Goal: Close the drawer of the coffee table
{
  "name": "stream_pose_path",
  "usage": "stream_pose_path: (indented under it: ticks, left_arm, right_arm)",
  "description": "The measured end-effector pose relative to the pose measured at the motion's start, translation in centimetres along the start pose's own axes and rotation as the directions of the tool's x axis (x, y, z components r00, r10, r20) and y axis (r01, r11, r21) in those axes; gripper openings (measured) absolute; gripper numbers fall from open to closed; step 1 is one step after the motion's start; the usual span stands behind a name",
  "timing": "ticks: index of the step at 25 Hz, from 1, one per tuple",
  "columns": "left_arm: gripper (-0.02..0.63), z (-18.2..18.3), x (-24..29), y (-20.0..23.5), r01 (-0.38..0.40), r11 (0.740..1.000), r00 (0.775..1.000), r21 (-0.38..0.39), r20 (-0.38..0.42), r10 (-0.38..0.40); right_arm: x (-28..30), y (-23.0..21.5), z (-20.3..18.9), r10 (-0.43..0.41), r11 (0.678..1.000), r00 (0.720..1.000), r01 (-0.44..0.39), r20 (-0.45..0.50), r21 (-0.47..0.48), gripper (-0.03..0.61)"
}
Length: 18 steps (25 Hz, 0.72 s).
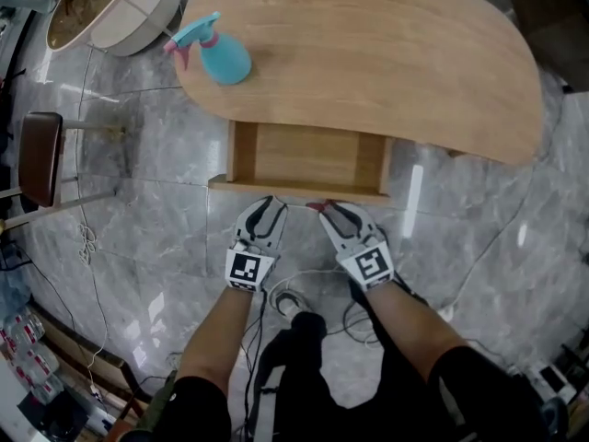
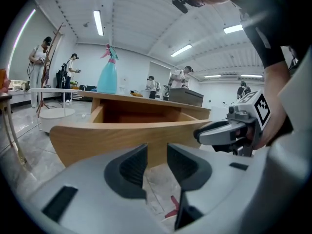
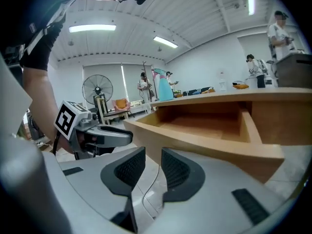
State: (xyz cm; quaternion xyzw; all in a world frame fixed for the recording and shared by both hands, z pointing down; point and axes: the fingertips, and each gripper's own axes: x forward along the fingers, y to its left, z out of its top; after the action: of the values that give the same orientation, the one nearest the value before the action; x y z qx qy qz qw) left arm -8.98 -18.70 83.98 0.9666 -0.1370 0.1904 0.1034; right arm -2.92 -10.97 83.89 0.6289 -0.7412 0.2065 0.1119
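The oval wooden coffee table has its drawer pulled out towards me; the drawer is empty inside. Its curved front panel lies just beyond both grippers. My left gripper points at the left half of the panel, a little short of it, jaws narrowly open with nothing between them. My right gripper is beside it at the right half, also narrowly open and empty. In the left gripper view the panel fills the space behind the left gripper. In the right gripper view the right gripper sits below the panel.
A teal spray bottle lies on the tabletop's left end. A round pale side table stands at the far left, a brown stool at the left. Cables trail on the marble floor near my legs. Several people stand in the background.
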Motion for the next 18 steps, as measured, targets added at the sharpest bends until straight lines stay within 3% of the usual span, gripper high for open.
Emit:
stream_pose_path:
  ticks: [4,9,12,18]
  left_arm:
    - [0.092,-0.2,1.3,1.1,-0.047,0.999,0.999,-0.002,0.024,0.047]
    - [0.093,-0.1,1.9,1.4,-0.095,0.994,0.995,-0.049,0.017,0.096]
    - [0.111,1.0,2.8,1.6,-0.096,0.994,0.995,-0.057,0.019,0.097]
    - [0.121,3.1,5.8,3.0,-0.073,0.997,0.997,-0.028,0.029,0.073]
  right_arm:
    - [1.4,-0.4,-1.0,0.006,1.000,1.000,-0.006,-0.006,0.015,0.097]
    - [1.6,-1.0,-1.1,0.025,0.999,1.000,-0.024,-0.010,0.039,0.092]
    - [1.5,-2.5,0.8,-0.008,0.999,0.999,0.005,0.047,0.054,0.092]
    - [2.9,-6.1,3.1,-0.042,0.999,0.997,0.040,0.072,0.033,0.092]
